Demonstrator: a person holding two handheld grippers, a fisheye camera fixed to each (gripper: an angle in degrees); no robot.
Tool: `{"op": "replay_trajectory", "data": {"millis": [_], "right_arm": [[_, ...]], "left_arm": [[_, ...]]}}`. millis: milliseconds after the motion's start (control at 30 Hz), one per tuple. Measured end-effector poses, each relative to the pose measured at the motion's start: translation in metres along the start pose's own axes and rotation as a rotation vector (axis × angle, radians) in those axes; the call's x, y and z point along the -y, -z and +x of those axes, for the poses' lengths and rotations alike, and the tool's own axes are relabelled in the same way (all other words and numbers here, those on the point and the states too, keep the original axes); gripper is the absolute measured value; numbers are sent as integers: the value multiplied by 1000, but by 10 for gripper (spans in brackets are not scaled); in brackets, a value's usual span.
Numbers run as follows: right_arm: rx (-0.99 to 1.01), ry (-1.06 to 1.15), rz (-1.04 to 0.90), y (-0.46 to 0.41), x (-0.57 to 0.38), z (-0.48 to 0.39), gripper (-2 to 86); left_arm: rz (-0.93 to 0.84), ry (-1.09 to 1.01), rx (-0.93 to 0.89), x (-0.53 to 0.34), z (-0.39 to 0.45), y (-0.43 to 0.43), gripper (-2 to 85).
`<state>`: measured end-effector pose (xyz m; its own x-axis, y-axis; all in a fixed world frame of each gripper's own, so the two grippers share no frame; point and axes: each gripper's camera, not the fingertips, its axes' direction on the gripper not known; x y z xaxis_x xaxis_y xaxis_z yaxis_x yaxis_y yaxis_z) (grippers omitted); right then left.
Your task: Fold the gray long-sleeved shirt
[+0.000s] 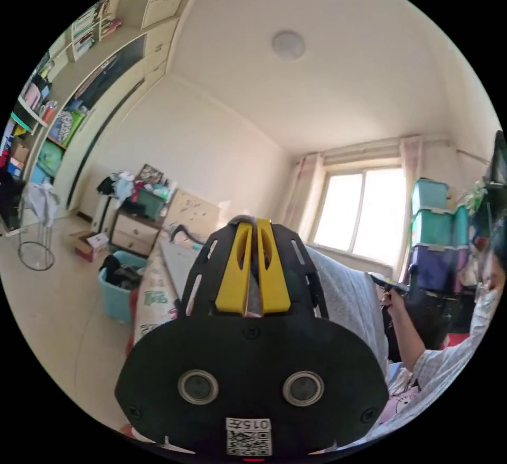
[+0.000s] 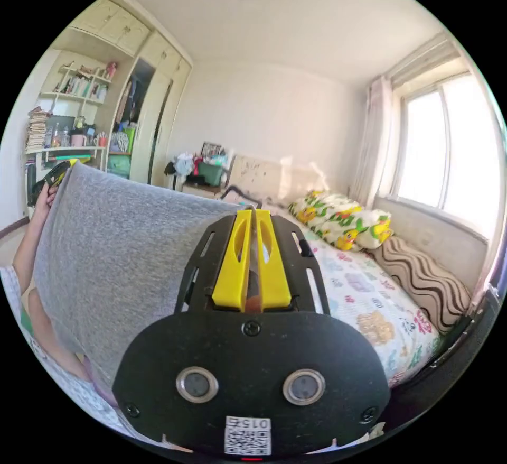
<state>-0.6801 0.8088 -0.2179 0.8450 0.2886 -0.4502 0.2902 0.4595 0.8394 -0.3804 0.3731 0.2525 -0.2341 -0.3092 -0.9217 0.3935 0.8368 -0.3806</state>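
Jaws of the left gripper (image 1: 253, 268) are pinching shut on gray fabric, and the right gripper (image 2: 252, 266) is clamping the same way on the gray long-sleeved shirt (image 2: 121, 252). Shirt is hanging stretched btwn both tools, up in the air above the bed (image 2: 369, 295), w/ a person's hand (image 2: 45, 197) at its far corner. Judging: keeping the top edge taut & level, then lowering it flat onto the patterned sheet, should be giving a clean fold. Farther off, duck-print pillows (image 2: 343, 221) are lying by the window (image 2: 449, 147).
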Motion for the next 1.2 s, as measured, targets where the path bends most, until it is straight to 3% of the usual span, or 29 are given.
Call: {"op": "replay_trajectory", "data": {"millis": [100,167,267,433,567,767,1000,1100,1200], "right_arm": [[-74,-19,-227,-118,-6,-30,11],[-94,25,-318,-150,-25,-44,37],[176,171,-269,-126,-60,-66,73],[642,283,-260,-43,-112,-67,111],[650,415,-303,-24,-131,-71,129],[613,562,-378,-46,-125,-87,133],[744,548,-370,-58,-82,-62,52],[706,459,-213,-49,-25,-37,46],[505,299,-84,-84,97,-22,46]], "left_arm": [[-286,53,178,-38,-66,-62,9],[-546,73,37,-76,-92,-95,66],[-670,-100,-254,-107,-61,-87,102],[-729,-440,-449,-126,45,-49,107],[-825,-705,-441,-167,124,-67,110],[-1068,-791,-400,-237,150,-131,92],[-1084,-698,-508,-227,143,-135,26],[-964,-644,-506,-184,126,-137,16],[-741,-581,-302,-99,96,-181,16]]}}
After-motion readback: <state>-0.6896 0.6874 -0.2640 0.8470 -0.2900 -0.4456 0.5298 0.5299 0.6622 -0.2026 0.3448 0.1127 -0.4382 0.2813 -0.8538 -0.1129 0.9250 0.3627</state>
